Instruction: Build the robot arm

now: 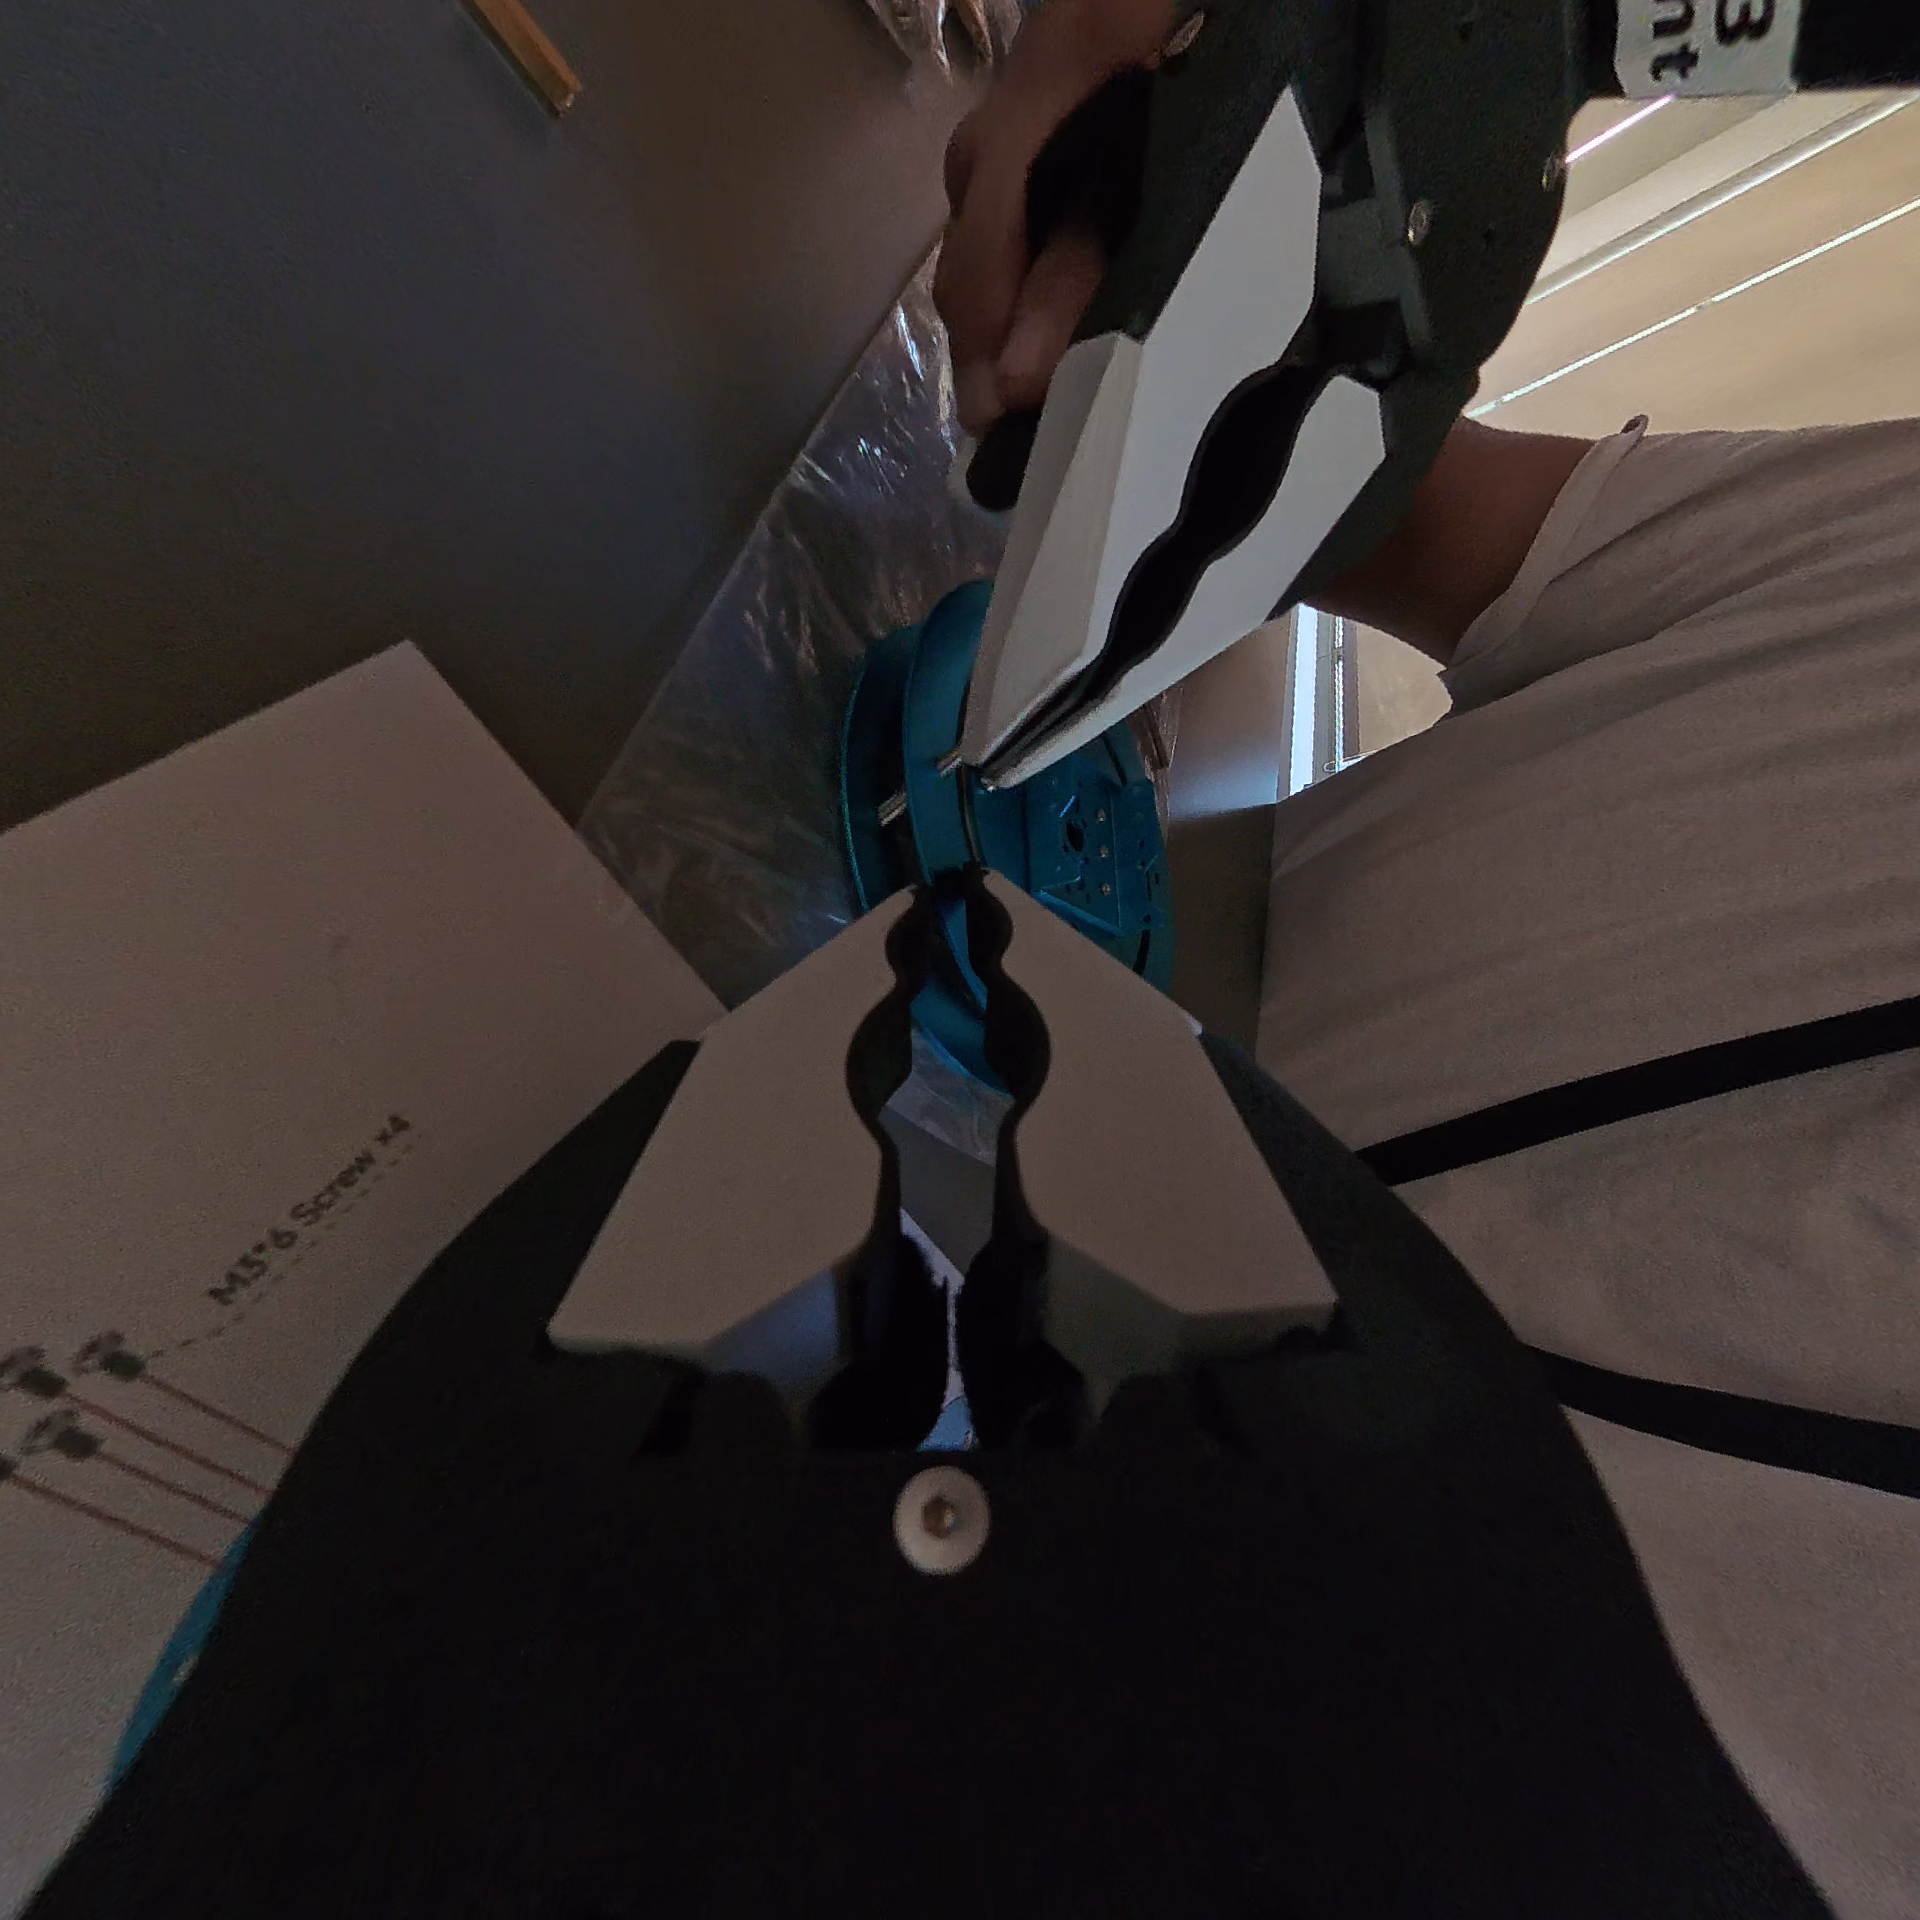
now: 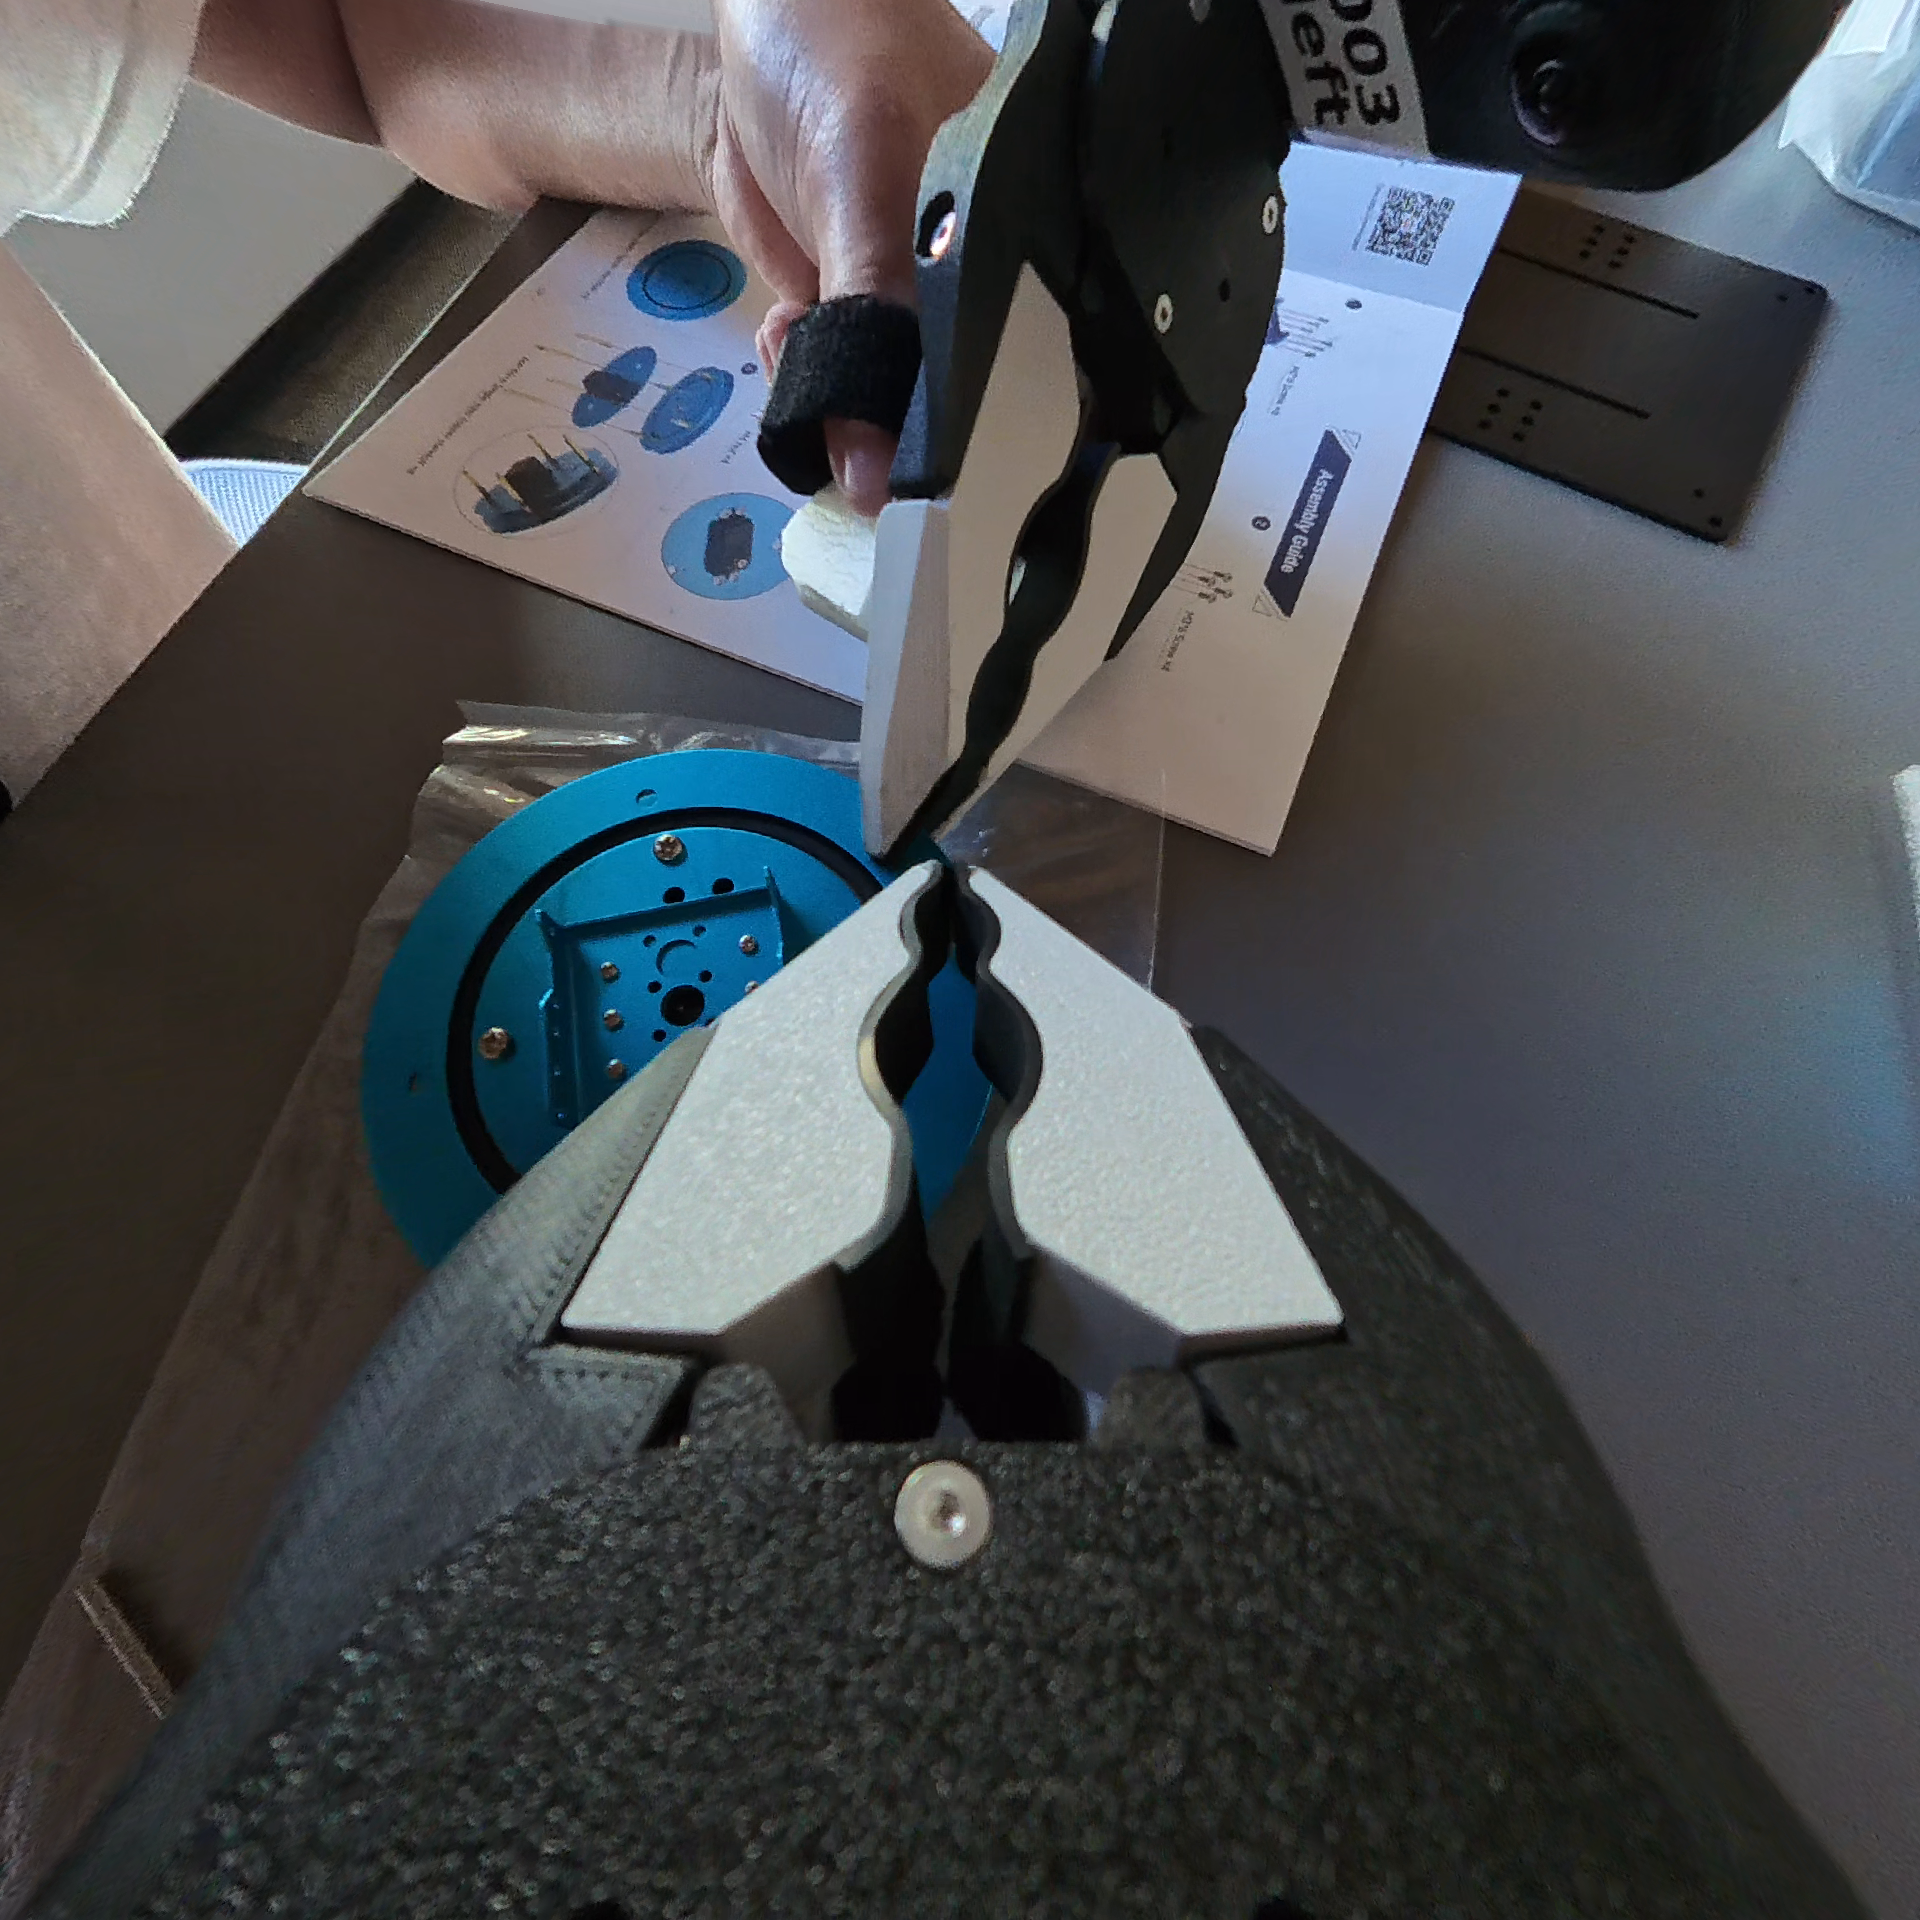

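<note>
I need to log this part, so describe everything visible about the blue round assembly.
The blue round assembly looks like anodised metal: a flat outer disc, a black ring inside it, and a central square bracket with holes and screws. It lies on a clear plastic bag on the grey table. The left gripper and right gripper meet, nearly closed, at its rim; the left wrist view shows stacked discs joined by metal standoffs.

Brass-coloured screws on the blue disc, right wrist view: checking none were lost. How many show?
2 on the blue disc: one near the top, one at the left. The right tool may hide others.
</note>
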The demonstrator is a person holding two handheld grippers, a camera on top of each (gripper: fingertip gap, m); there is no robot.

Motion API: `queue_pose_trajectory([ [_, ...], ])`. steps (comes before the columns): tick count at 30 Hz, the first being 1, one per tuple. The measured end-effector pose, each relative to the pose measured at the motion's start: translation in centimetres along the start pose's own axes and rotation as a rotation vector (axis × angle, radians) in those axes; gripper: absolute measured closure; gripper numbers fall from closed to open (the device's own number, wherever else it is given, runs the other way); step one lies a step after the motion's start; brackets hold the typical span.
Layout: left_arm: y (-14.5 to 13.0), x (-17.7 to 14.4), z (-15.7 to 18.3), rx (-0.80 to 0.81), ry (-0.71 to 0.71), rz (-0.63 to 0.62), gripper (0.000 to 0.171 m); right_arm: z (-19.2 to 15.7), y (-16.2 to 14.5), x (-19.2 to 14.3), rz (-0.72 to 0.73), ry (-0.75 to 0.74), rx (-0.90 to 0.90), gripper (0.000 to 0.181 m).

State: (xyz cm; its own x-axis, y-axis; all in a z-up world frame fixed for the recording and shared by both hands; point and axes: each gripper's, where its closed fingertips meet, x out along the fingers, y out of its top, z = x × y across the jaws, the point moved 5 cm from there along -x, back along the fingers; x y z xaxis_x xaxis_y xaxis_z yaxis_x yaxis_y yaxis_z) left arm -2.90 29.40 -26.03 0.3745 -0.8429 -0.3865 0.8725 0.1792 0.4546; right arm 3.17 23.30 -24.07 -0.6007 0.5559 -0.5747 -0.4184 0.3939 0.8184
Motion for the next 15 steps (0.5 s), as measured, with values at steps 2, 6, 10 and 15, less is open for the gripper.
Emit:
queue_pose_trajectory([
  [2,0.0,0.0,0.0,0.000,0.000,0.001,0.166,0.1,0.0,-0.1,0.018,0.011,0.000,0.181],
  [6,0.0,0.0,0.0,-0.002,-0.003,0.000,0.166,0.4,0.9,-2.1,0.103,-0.009,-0.024,0.181],
  [10,0.0,-0.1,0.0,-0.002,-0.002,0.001,0.167,0.1,0.1,-1.7,0.060,0.013,-0.020,0.181],
  [15,0.0,0.0,0.0,-0.001,-0.002,0.001,0.166,-0.1,0.0,-1.0,0.028,-0.032,-0.077,0.181],
])
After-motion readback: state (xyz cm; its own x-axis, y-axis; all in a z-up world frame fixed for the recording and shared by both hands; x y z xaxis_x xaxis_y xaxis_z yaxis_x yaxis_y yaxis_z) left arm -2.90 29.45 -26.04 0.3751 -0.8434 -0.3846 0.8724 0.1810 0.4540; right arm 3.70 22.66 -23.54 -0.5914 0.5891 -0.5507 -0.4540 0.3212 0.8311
